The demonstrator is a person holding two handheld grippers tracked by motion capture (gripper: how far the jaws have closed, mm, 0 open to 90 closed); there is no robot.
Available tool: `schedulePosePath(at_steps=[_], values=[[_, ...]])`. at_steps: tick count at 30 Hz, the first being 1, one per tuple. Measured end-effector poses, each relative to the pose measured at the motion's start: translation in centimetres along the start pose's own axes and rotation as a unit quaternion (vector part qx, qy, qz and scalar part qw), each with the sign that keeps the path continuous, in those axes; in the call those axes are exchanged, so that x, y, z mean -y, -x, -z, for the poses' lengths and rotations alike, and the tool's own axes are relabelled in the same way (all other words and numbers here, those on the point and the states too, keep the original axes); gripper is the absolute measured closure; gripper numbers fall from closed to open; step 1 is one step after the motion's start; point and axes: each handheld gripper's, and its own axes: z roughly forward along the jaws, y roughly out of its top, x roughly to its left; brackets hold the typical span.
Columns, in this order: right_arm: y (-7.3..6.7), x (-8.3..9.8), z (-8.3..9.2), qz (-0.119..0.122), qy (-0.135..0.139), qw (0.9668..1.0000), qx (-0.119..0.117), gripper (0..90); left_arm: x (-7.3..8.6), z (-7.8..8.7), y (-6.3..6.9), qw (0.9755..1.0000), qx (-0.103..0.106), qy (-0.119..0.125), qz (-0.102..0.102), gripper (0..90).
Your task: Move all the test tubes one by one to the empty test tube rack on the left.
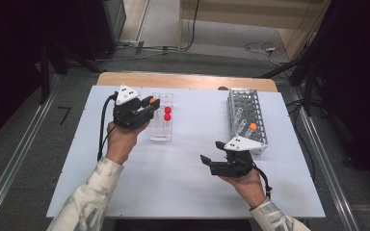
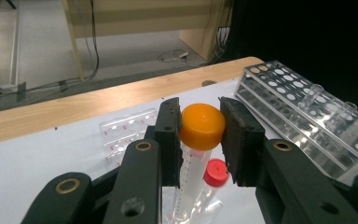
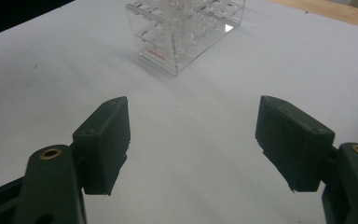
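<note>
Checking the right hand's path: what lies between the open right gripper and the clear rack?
Bare white table, in the right gripper view, between the right gripper and clear rack.

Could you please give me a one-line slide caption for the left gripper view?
Left claw clamps an orange-capped tube above a red-capped tube, with the clear rack behind.

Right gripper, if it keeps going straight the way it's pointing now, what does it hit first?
Probably the clear plastic rack. The right gripper has its jaws open over bare white table, and that rack sits ahead, slightly left of centre. Nothing lies between, though depth is hard to judge.
</note>
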Motion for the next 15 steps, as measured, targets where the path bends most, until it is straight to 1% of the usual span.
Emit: schedulePosePath(at_steps=[1, 2, 4, 7, 8, 9, 15], values=[[0.0, 0.0, 0.0, 0.0, 0.0, 1.0, 0.0, 25.3, 0.0, 0.0, 0.0, 1.0, 0.0, 0.0, 0.0, 69.5], [0.1, 0.0, 0.0, -0.001, 0.0, 1.0, 0.0, 25.3, -0.2, -0.6, -0.1, 1.0, -0.004, 0.001, -0.002, 69.5], [0.1, 0.1, 0.0, -0.001, 0.0, 1.0, 0.0, 25.3, -0.3, -0.9, -0.2, 1.0, -0.007, 0.002, -0.001, 69.5], [0.1, 0.1, 0.1, -0.001, 0.001, 1.0, 0.0, 25.5, -0.3, -1.9, -0.1, 0.9998, -0.016, -0.002, -0.008, 69.5], [0.1, 0.1, 0.1, -0.002, 0.001, 1.0, 0.0, 25.6, -0.3, -1.9, -0.1, 0.9998, -0.016, -0.002, -0.008, 69.5], [0.1, 0.1, 0.1, -0.002, 0.003, 1.0, 0.001, 25.6, -0.1, -2.3, -0.1, 0.9998, -0.016, -0.007, -0.009, 69.4], [0.1, 0.2, 0.2, -0.002, 0.003, 1.0, 0.001, 26.1, 0.2, -2.8, -0.1, 0.9998, -0.017, -0.005, -0.012, 69.4]])
